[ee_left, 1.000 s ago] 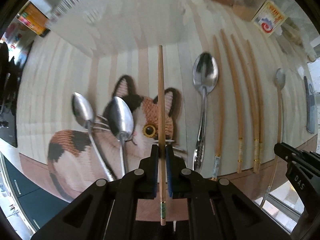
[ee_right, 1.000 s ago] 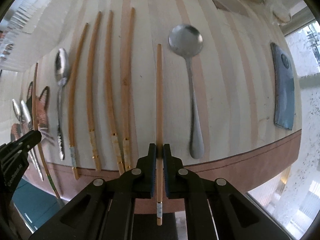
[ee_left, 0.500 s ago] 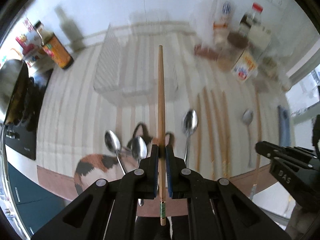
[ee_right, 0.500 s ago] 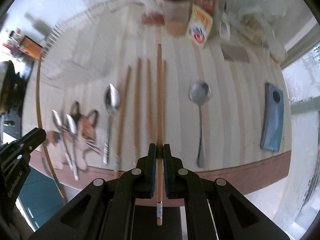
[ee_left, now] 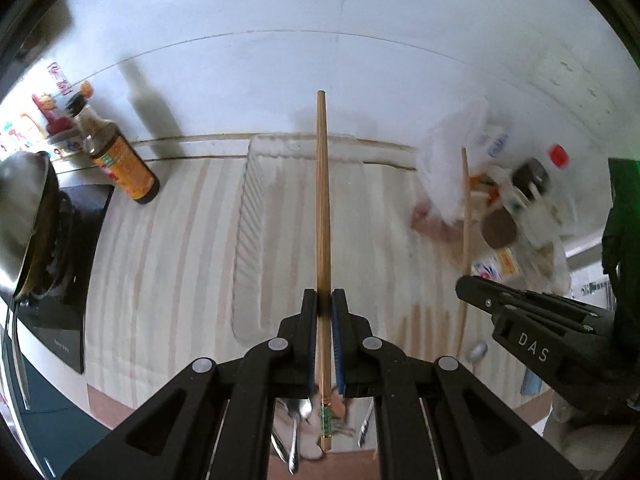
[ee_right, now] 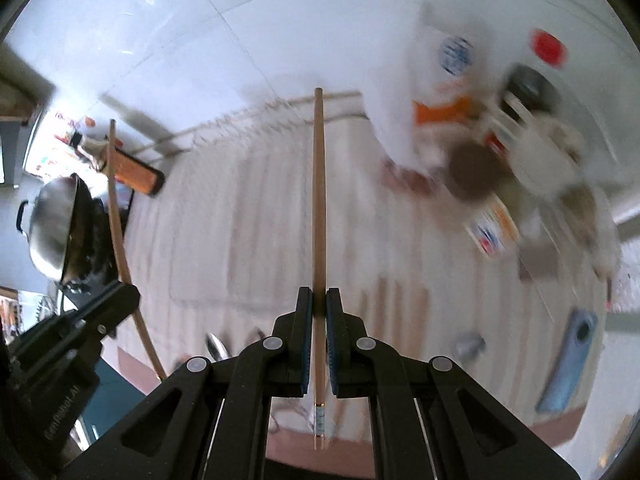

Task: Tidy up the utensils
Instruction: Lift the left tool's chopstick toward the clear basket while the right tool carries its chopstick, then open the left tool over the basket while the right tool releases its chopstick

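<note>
The worktop is covered with a cloth of pale cream and tan stripes, edged by a reddish-brown band along its near side, and it backs onto a white wall of large glossy panels. A clear, ribbed plastic tray lies flat on the stripes near the wall.

The left tool is clenched on a chopstick, a straight, round, light-wood stick with a green printed band near its butt end; it points out over the tray toward the wall. The right tool is likewise clamped on a second chopstick, plain wood with a blue and white band at the butt. Both sticks are held in the air above the worktop.

The left view shows a dark glass sauce bottle with an orange label standing at the back left, beside a black hob carrying a steel wok. It also shows spoons lying below the tool, and the right tool at the right edge.

The right view is blurred. It shows a blue-grey phone flat near the worktop's right edge, more chopsticks lying side by side, a round spoon and a jumble of packets and jars at the back right.
</note>
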### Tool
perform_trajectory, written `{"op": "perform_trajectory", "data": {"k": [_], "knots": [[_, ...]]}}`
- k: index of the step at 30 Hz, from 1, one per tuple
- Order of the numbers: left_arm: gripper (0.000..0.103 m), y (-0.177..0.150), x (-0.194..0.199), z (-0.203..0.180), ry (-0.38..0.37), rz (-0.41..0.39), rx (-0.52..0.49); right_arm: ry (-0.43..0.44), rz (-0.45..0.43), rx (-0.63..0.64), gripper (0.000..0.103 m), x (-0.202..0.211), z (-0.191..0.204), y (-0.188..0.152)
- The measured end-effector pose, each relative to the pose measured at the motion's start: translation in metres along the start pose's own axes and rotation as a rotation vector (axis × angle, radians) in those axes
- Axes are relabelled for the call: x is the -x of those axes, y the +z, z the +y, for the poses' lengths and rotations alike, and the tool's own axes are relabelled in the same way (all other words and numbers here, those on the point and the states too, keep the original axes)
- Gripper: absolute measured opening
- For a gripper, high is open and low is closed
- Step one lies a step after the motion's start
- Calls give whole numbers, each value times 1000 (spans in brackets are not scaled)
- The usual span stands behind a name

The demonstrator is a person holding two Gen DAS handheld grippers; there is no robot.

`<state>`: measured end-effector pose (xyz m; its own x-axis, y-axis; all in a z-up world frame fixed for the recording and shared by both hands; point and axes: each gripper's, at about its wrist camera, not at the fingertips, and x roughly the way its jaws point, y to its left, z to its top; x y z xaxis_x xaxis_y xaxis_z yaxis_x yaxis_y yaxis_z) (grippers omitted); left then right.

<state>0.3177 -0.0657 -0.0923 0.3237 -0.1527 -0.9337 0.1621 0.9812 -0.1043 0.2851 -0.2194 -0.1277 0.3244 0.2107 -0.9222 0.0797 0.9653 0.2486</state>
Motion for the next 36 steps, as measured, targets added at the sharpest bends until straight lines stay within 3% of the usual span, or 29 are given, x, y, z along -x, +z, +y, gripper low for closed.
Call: {"op": "perform_trajectory", "data": {"k": [9,14,18,20,22,23,25,28,30,31,34,36], "knots": [[4,60,-77,33,-14,140,46,14,58,-10,7,-70,33,73],[5,69,-110,46,-43,219,68,36,111,-36,7,-108,33,85],[10,67,-113,52,-3,222,80,37,181,-3,8,-128,39,86],[13,66,-108,53,26,210,76,30,192,8,15,-127,40,83],[24,64,-99,56,63,178,73,25,184,1,34,-126,40,82],[27,63,-94,58,77,159,71,26,175,-5,35,-122,39,80],[49,59,-81,62,131,113,68,9,148,-8,36,-112,36,75],[67,46,-56,68,189,22,69,-32,90,-3,37,-90,30,61],[69,39,-47,72,208,-20,74,-56,52,-6,42,-76,24,50],[75,33,-40,73,217,-48,78,-76,36,-9,44,-69,20,42],[103,19,-25,73,224,-123,86,-115,-29,-21,54,-47,5,17],[103,8,-18,72,221,-159,86,-136,-78,-30,60,-35,-6,0]]}}
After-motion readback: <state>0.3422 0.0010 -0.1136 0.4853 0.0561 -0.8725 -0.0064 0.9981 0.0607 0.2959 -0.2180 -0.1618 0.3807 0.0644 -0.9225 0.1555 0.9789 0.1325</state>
